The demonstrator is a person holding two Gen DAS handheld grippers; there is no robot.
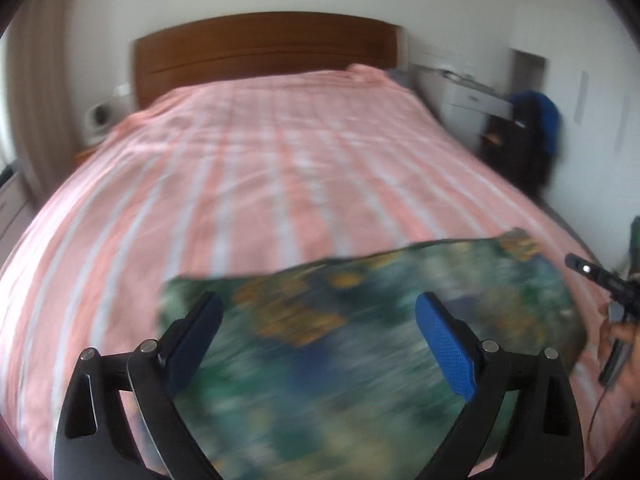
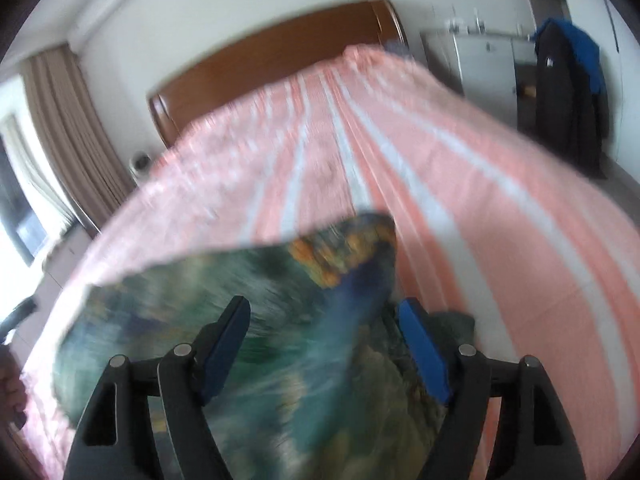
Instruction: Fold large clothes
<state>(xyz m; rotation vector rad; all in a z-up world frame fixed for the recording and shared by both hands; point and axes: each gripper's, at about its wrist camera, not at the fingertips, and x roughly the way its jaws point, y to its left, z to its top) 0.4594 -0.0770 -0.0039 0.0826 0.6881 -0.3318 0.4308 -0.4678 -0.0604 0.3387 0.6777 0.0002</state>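
Observation:
A green, blue and orange patterned garment (image 1: 360, 340) lies folded flat on the near end of the bed; it also shows in the right wrist view (image 2: 248, 320), blurred. My left gripper (image 1: 320, 332) hovers over its near part, open and empty, blue pads wide apart. My right gripper (image 2: 324, 332) is open too, above the garment's right side. The right gripper also shows at the right edge of the left wrist view (image 1: 596, 276).
The bed (image 1: 280, 152) has a pink and white striped cover and a brown headboard (image 1: 264, 52). A white cabinet (image 1: 464, 92) and a dark chair with a blue jacket (image 1: 532, 128) stand to the right. Brown curtains (image 2: 68, 132) hang left.

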